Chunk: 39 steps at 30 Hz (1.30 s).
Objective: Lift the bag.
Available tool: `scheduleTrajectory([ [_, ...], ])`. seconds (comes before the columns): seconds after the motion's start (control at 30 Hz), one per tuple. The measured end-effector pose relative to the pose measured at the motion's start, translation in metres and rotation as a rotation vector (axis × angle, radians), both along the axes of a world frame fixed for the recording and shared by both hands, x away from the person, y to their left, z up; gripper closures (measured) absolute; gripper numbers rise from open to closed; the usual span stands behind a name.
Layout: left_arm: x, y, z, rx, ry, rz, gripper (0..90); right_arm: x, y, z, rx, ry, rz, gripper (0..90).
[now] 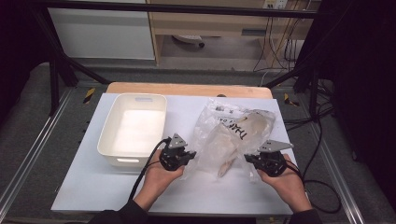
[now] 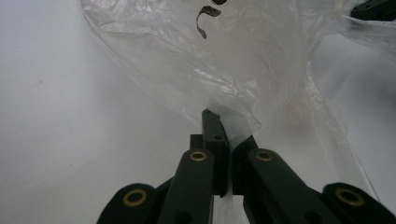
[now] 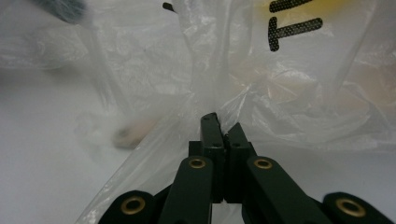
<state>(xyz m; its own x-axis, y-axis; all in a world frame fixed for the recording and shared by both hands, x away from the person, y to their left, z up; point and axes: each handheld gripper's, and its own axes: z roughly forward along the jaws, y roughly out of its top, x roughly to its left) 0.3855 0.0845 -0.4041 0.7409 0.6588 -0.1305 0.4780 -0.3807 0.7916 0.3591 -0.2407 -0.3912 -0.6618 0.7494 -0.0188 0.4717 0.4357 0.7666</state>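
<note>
Centre-right of the high view: plastic bag (image 1: 233, 135) on bench (image 1: 93, 186), one edge pinched in left gripper (image 1: 187, 156), another in right gripper (image 1: 250, 158), jaws clamped. Thin film could slip or tear; contents may spill.

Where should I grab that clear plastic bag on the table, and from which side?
Take the clear plastic bag by its loose near edge, one corner each side, coming in from the person's side. The film there is thin and flat enough to pinch; the left gripper and right gripper are shut on it there.
</note>
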Motion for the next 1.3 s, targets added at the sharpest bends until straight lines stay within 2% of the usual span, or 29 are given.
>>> scheduleTrajectory([
  [0.13, 0.005, -0.001, 0.009, 0.009, 0.0, -0.011, 90.0, 0.011, 0.008, 0.006, -0.001, -0.012, 0.005, 90.0],
  [0.27, 0.015, 0.002, 0.021, -0.009, 0.013, -0.004, 90.0, 0.021, 0.012, 0.014, 0.012, -0.024, 0.004, 90.0],
  [0.43, 0.026, 0.006, 0.038, -0.006, 0.003, 0.002, 90.0, 0.031, 0.013, 0.026, 0.019, -0.042, -0.005, 90.0],
  [0.57, 0.034, 0.007, 0.043, 0.018, -0.003, 0.005, 90.0, 0.04, 0.016, 0.032, 0.016, -0.042, -0.005, 90.0],
  [0.83, 0.051, 0.014, 0.058, 0.004, -0.001, 0.017, 90.0, 0.055, 0.029, 0.044, 0.024, -0.059, 0.001, 90.0],
  [1.07, 0.068, 0.022, 0.078, 0.006, -0.012, 0.036, 90.0, 0.065, 0.022, 0.07, 0.061, -0.094, -0.03, 90.0],
  [1.3, 0.081, 0.034, 0.088, 0.001, -0.009, 0.058, 90.0, 0.074, 0.009, 0.088, 0.06, -0.114, -0.062, 90.0],
])
